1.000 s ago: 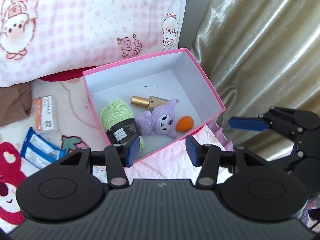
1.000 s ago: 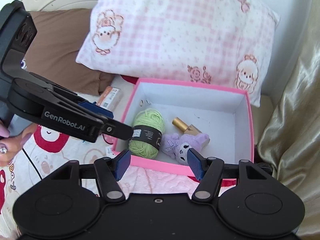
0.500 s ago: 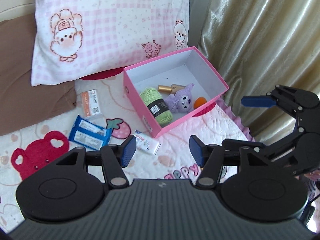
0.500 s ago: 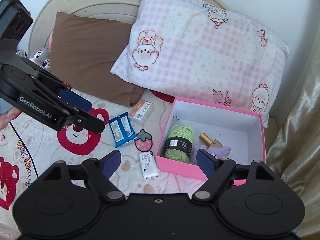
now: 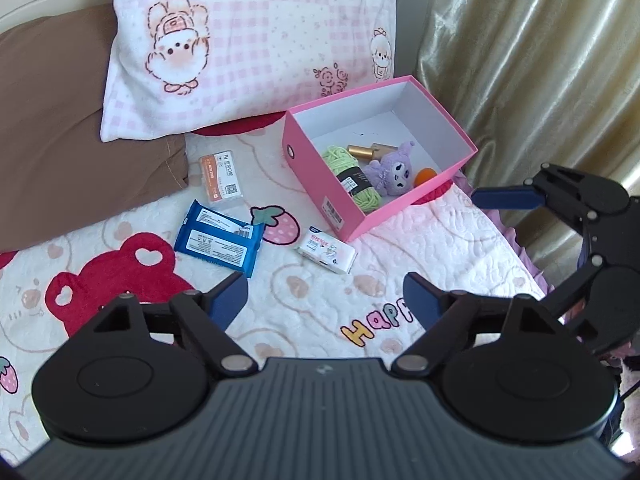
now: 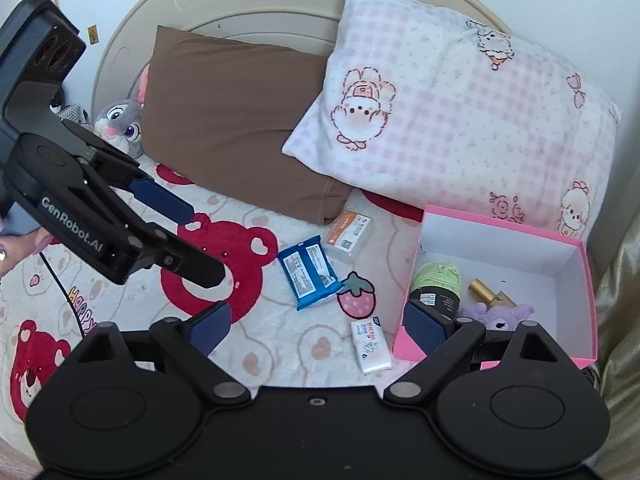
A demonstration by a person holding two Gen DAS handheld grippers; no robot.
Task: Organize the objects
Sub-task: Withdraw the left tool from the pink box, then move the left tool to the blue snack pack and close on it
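A pink box sits at the bed's right side, holding green yarn, a gold bottle, a purple plush and an orange piece. On the blanket to its left lie a blue packet, an orange-and-white card box and a small white packet. My left gripper hovers over the blanket short of these items, jaws opening, nothing between them. My right gripper hangs before the box and white packet, jaws also opening and empty.
A pink checked pillow and a brown pillow lean on the headboard behind the items. A grey rabbit plush sits far left. A gold curtain hangs right of the box. A hand holds the left gripper.
Both grippers have drawn back from the pink box and their jaws have widened. The loose packets on the blanket have come into view.
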